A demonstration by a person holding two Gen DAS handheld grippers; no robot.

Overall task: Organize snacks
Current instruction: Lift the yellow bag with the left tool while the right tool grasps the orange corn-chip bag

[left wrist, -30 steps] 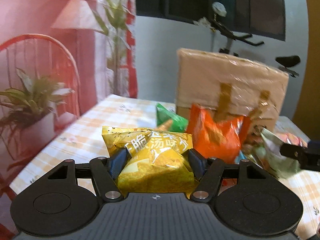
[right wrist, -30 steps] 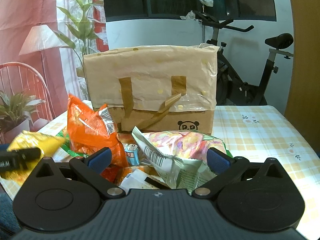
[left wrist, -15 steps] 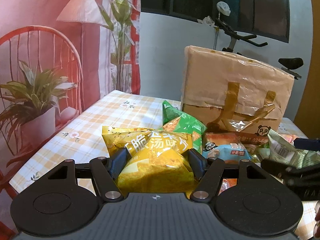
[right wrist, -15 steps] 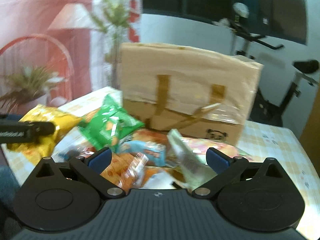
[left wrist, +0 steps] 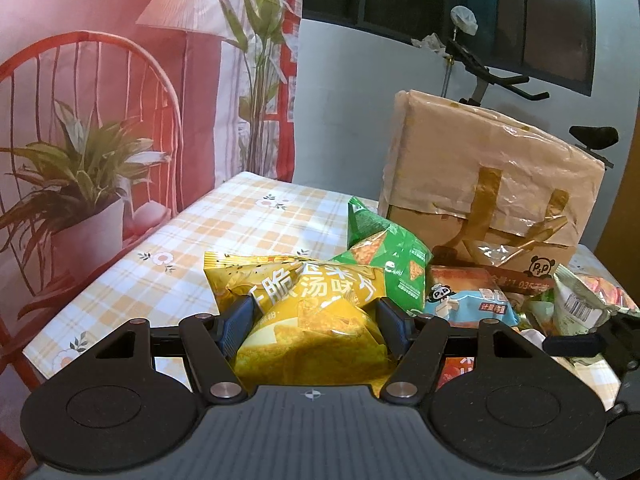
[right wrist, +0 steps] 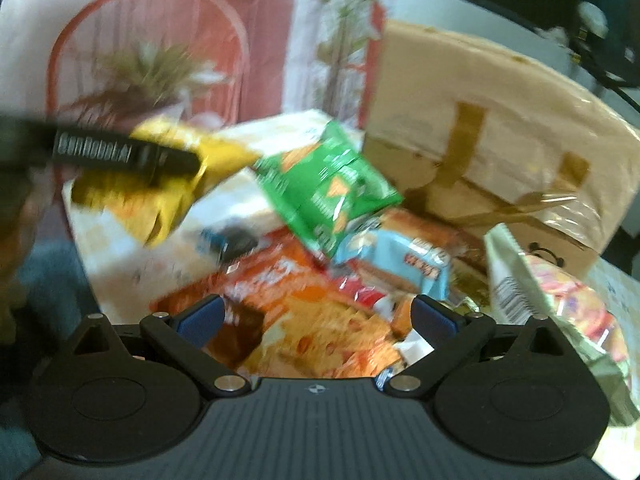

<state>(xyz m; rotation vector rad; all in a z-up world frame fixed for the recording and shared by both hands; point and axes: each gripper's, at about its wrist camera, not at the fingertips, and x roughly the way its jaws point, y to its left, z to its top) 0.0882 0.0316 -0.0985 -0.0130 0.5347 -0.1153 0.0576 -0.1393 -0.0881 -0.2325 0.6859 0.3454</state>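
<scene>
My left gripper (left wrist: 312,322) was clamped on the yellow chip bag (left wrist: 304,320), lifted just left of the brown paper bag (left wrist: 492,184). My right gripper (right wrist: 316,316) hung open and empty over the orange packet (right wrist: 320,336) in front of that bag. Early stage, I'd judge: one snack picked and the pile — green bag (left wrist: 384,256), blue pack (left wrist: 464,300) — was left unsorted.
</scene>
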